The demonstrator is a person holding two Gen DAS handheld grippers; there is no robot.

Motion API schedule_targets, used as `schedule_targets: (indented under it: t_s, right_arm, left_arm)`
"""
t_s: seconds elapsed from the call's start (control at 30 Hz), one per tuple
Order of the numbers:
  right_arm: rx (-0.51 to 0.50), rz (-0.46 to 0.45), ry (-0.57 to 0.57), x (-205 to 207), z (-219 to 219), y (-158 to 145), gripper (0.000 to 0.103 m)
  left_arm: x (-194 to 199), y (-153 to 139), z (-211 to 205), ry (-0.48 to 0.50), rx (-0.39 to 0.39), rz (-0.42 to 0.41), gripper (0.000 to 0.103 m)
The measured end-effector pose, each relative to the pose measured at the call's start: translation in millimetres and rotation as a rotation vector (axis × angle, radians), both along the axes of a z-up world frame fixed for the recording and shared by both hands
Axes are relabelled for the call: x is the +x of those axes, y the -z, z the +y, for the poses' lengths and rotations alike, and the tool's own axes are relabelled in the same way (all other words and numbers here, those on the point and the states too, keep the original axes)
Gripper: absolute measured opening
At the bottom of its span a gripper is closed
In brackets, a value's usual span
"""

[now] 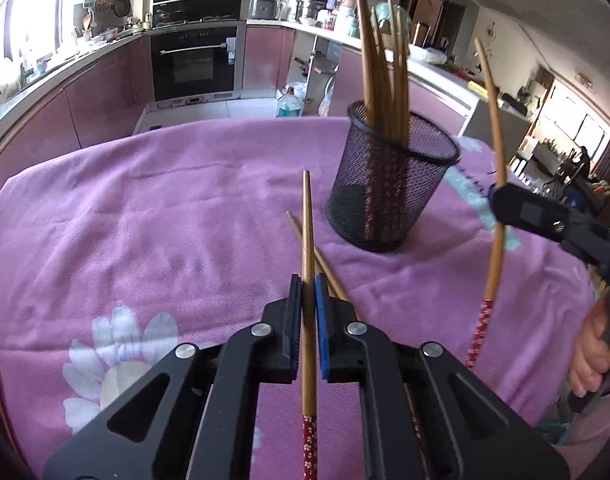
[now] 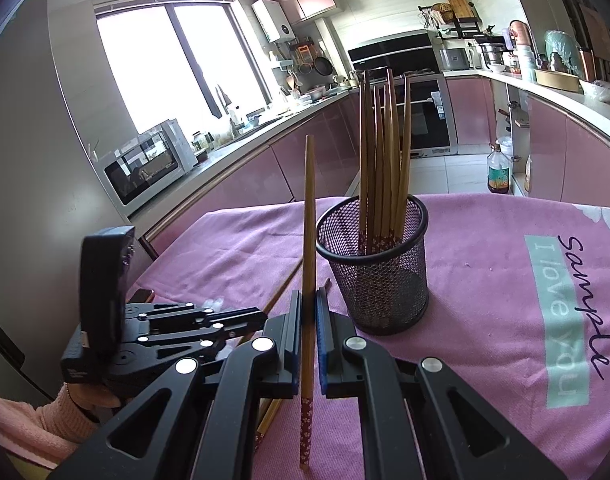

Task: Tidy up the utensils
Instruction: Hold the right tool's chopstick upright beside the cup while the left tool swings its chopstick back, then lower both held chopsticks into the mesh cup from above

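A black mesh holder point(image 1: 393, 184) stands on the pink cloth with several wooden chopsticks upright in it; it also shows in the right wrist view point(image 2: 379, 268). My left gripper point(image 1: 308, 292) is shut on one chopstick point(image 1: 307, 240) with a red patterned end, low over the cloth. My right gripper point(image 2: 308, 308) is shut on another chopstick point(image 2: 309, 216), held upright just left of the holder; from the left wrist view that gripper point(image 1: 501, 204) is to the right of the holder. Loose chopsticks point(image 1: 325, 268) lie on the cloth under the left gripper.
The table is covered by a pink cloth point(image 1: 165, 220) with flower and text prints point(image 2: 565, 320). Kitchen counters, an oven point(image 1: 195, 64) and a bottle on the floor point(image 2: 498, 172) lie beyond the table's far edge.
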State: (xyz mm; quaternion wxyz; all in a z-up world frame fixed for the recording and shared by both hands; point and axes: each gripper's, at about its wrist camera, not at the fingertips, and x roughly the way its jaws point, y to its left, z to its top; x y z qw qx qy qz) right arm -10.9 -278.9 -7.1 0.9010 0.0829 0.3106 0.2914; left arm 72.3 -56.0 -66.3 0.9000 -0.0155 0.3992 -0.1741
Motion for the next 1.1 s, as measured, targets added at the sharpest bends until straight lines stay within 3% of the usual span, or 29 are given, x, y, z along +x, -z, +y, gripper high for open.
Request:
schedule_targets:
  t_s: [1.1]
  right_arm:
    - [0.027,-0.107,0.015,-7.7,-11.0,-34.5,0.006]
  left_arm:
    - [-41.3,-102.3,32.6,0.087,-0.271,-0.190,0.007]
